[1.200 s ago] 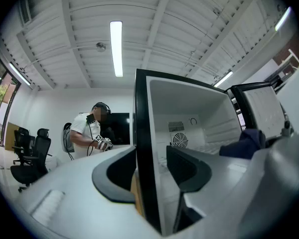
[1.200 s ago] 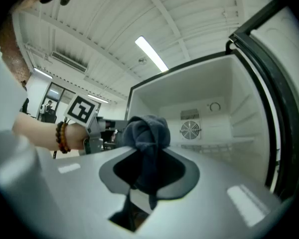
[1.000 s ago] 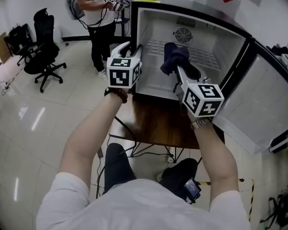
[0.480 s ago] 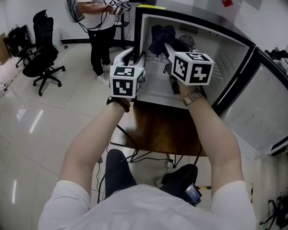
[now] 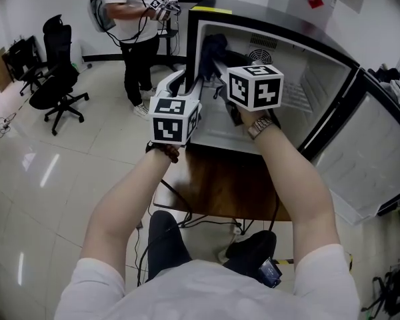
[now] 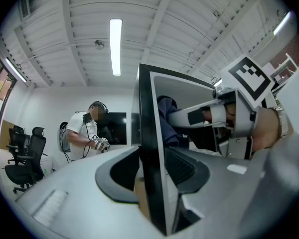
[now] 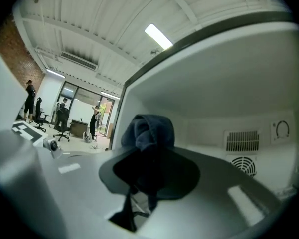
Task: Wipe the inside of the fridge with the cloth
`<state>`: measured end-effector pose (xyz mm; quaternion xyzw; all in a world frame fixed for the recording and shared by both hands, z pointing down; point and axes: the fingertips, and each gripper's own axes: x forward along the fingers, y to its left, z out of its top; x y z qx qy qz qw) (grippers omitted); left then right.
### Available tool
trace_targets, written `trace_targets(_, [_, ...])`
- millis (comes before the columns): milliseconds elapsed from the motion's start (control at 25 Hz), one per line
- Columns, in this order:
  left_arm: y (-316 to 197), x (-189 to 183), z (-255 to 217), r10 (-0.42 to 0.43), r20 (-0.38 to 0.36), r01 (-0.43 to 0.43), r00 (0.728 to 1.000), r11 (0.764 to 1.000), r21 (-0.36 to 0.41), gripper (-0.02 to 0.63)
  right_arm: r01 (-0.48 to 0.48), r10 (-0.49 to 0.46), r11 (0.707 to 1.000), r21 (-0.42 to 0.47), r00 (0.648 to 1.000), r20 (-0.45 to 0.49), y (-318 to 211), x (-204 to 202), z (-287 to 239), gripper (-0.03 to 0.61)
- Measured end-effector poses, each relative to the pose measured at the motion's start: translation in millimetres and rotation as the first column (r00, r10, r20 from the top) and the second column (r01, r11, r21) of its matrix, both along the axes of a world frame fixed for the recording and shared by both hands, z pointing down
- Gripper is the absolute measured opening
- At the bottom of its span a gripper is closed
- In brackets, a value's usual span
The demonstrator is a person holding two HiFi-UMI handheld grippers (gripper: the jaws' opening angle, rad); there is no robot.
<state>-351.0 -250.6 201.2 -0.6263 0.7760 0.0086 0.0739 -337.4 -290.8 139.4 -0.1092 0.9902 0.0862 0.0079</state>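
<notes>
Cloth (image 5: 213,48) near upper-left edge of fridge (image 5: 319,79)

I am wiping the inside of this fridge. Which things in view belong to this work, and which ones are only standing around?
In use: fridge; dark blue cloth, held in the right gripper; left gripper, jaws around the fridge's left wall.

Not in use: office chairs; person standing in the background; cables under the table.

Bright, even light from ceiling tubes (image 6: 115,46); strong fisheye warp, dark vignetted corners.
</notes>
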Motion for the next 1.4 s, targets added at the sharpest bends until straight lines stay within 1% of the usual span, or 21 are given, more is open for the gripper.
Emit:
trace_targets(240, [-0.1,0.4,0.2,0.011,0.004,-0.011,1.0,1.0,0.0,0.138,-0.031,0.031,0.999,0.043,0.999,-0.008,-10.7,-14.2,-6.8,0.069])
trace_targets(440, [0.5,-1.3,-0.4,0.012,0.01,-0.012,1.0,1.0,0.007,0.138,-0.081,0.082,0.994,0.073,0.997,-0.012,-28.7,-24.4,-14.9,0.067])
trace_targets(640, [0.8,0.1,-0.3,0.024,0.007,-0.024,1.0,1.0,0.006,0.138,-0.133,0.134,0.988,0.075,0.991,-0.017,-51.1,-36.8,-18.7,0.067])
trace_targets(760, [0.6,-2.9,-0.7,0.019,0.012,-0.019,1.0,1.0,0.02,0.138,-0.167,0.169,0.983,0.081,0.985,-0.022,-64.3,-43.9,-18.2,0.067])
trace_targets(1000, [-0.6,-1.7,-1.2,0.029,0.006,-0.029,1.0,0.999,0.022,0.141,-0.227,0.229,0.972,0.066,0.973,-0.032,-87.9,-54.0,-15.7,0.066])
trace_targets(1240, [0.1,-2.9,-1.5,0.033,0.011,-0.033,0.999,0.999,0.028,0.143,-0.261,0.266,0.962,0.079,0.962,-0.054,-106.0,-64.1,-16.1,0.066])
trace_targets(1400, [0.0,-3.2,-1.9,0.037,0.011,-0.037,0.999,0.999,0.031,0.144,-0.274,0.278,0.959,0.07,0.959,-0.053,-115.0,-69.2,-18.7,0.066])
